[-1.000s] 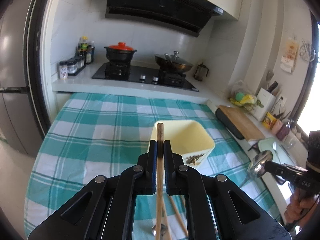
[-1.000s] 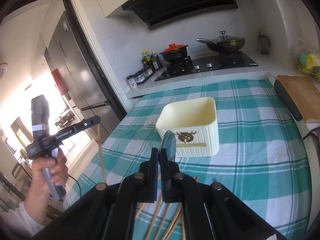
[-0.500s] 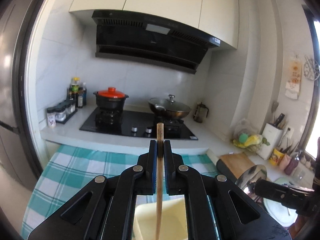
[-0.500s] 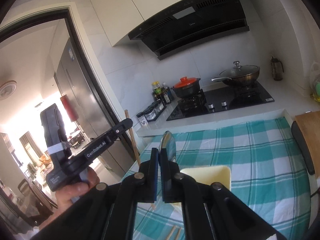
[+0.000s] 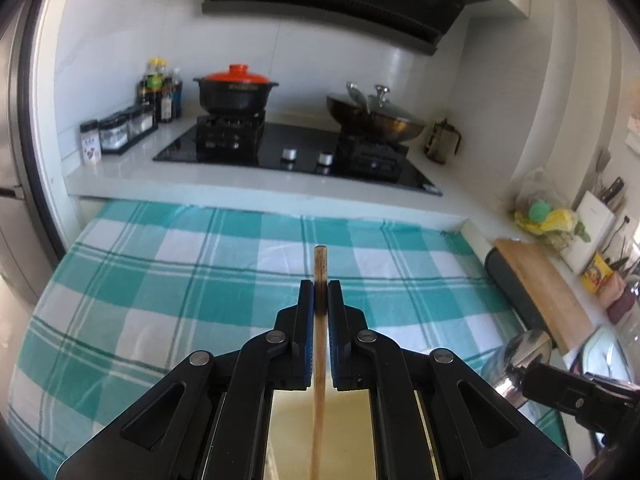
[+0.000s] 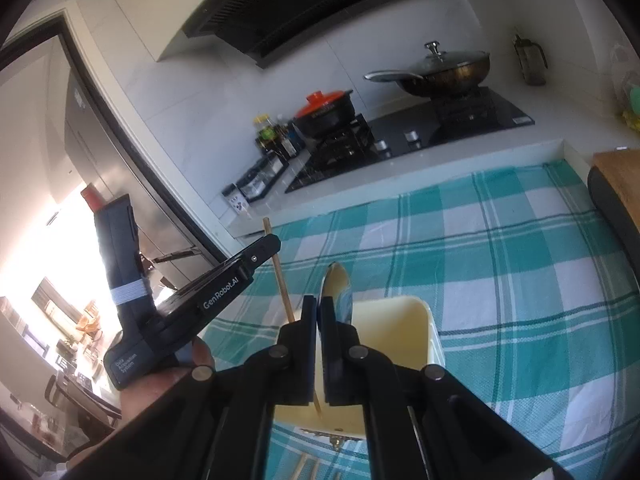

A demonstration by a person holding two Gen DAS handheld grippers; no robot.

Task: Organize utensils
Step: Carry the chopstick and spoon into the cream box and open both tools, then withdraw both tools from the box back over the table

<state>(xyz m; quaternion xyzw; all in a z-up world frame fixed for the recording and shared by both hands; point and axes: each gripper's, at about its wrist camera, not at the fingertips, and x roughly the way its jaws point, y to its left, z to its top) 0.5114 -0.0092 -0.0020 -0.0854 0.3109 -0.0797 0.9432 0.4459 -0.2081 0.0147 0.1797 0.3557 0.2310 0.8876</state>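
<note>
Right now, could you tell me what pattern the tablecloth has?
The tablecloth is teal-and-white plaid, clearest in the left wrist view.

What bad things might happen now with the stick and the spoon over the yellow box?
The chopstick is pinched near its top by the left gripper, so its long lower end could swing and miss the yellow box. The spoon in the right gripper hangs close beside it, so the two might knock together. Dropping either hard could tip the light-looking box on the checked cloth.

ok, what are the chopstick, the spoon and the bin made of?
Chopstick: looks like wood or bamboo, matte tan with faint grain. Spoon: metal, probably stainless, mirror-shiny with reflections. Bin: likely plastic, smooth cream walls with rounded corners.
</note>
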